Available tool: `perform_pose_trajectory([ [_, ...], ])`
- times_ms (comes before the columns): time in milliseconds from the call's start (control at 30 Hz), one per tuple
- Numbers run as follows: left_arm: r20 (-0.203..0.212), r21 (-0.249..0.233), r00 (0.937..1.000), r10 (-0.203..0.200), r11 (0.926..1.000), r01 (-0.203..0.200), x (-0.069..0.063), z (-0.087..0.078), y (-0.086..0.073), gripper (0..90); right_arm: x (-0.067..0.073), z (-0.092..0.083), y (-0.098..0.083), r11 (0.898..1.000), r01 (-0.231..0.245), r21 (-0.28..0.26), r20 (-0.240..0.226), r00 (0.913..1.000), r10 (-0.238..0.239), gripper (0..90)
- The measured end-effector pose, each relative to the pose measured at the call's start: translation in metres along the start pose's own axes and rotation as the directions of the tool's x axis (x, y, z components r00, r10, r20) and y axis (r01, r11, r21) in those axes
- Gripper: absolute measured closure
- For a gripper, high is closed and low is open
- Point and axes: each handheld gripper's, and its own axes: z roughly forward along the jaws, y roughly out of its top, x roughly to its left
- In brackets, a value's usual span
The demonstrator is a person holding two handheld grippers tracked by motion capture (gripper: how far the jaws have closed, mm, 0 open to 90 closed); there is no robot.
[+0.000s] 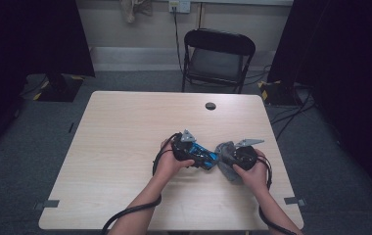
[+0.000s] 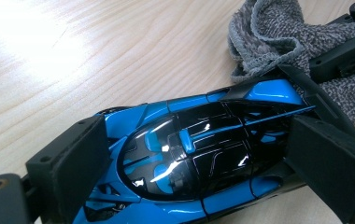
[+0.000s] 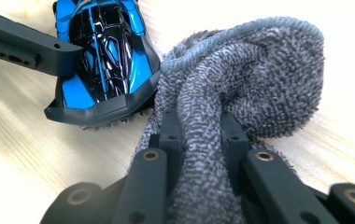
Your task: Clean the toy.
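Currently the toy car [image 2: 199,149] is clamped by the left tongs [image 2: 203,163], the cloth [image 3: 241,93] by the right tongs [image 3: 203,140]; light, even wiping strokes are advised.

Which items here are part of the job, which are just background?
In use: blue toy car, clamped in left tongs; grey cloth, pinched in right tongs, touching the car's end.
Idle: folding chair, wall socket, table's cable hole.

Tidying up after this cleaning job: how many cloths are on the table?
1. The grey cloth lies right of the blue toy car, bunched and clamped in the right tool. Nothing suggests another is hidden.
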Motion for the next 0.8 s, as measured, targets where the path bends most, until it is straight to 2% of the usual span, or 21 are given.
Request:
perform_pose_trajectory([
  [233, 0.003, 0.004, 1.0000, -0.001, 1.0000, 0.001, 0.0000, -0.0003, 0.0003, 6.5, -0.0028, 0.0000, 0.0018, 1.000, -0.008, 0.015, 0.020, 0.9998, 0.008, 76.3],
  [400, 0.001, 0.002, 1.0000, 0.001, 1.0000, -0.001, -0.0001, -0.0003, 0.0002, 6.5, -0.0023, 0.0015, 0.0037, 1.000, -0.004, 0.020, 0.051, 0.9987, 0.003, 76.3],
  [800, 0.005, 0.009, 1.0000, 0.007, 0.9999, -0.008, -0.0010, 0.0002, 0.0012, 6.5, 0.0051, -0.0023, -0.0014, 1.000, 0.021, 0.019, 0.017, 0.9996, -0.021, 76.5],
])
